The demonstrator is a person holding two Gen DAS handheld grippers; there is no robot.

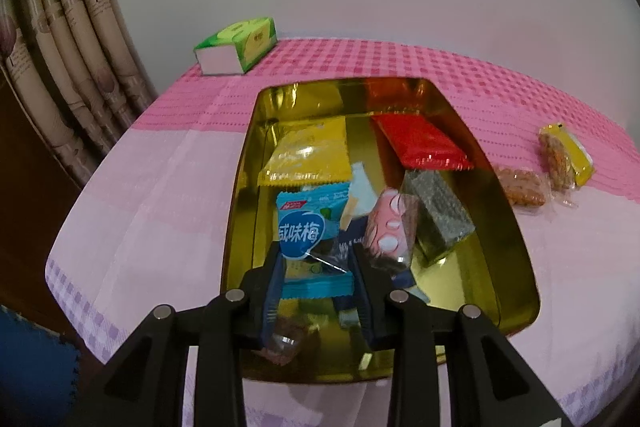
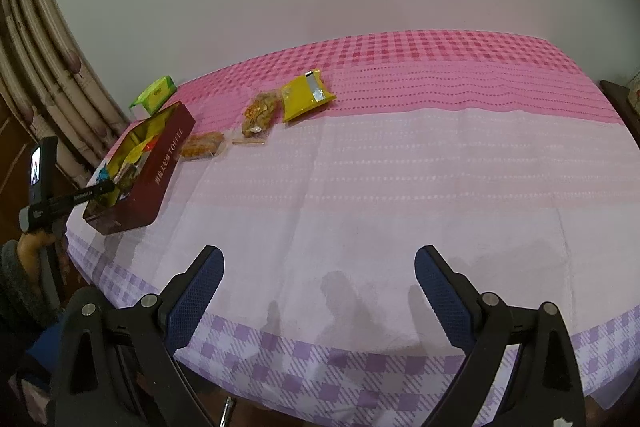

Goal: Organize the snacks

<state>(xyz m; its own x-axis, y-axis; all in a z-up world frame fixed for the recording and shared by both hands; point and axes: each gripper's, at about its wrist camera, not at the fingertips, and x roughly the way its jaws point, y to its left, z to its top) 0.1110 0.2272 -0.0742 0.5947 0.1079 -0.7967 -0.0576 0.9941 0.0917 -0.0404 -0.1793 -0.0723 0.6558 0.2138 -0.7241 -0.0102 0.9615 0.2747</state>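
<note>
My left gripper (image 1: 318, 263) hangs over the near end of the gold-lined tin (image 1: 516, 227), its jaws closed on the lower half of a blue plum-candy packet (image 1: 306, 227); the crimped bottom seam of the packet shows between my fingers. The packet looks light, thin and slick, a film pouch that crumples rather than resists, so I judge the flat body just above the seam the safest place to pinch it. Inside the tin, at twelve o'clock from my grip, lies a yellow sachet (image 1: 306, 155); at one o'clock a red wrapper (image 1: 420, 143); at two to three o'clock a pink spotted pack (image 1: 386, 227) leans against a dark speckled bar (image 1: 436, 219).

Outside the tin, toward three o'clock on the pink checked cloth (image 1: 160, 195), two clear-wrapped orange biscuits (image 1: 520, 187) and a yellow bag (image 1: 576, 159) wait to be sorted. They may be brittle inside the film, though the wide lens blurs them, so I would take them by the long edges, gently.

My right gripper (image 2: 320, 291) sits at six o'clock over the cloth's purple hem, jaws spread wide and empty. A green tissue box (image 1: 238, 45) stands at eleven o'clock
</note>
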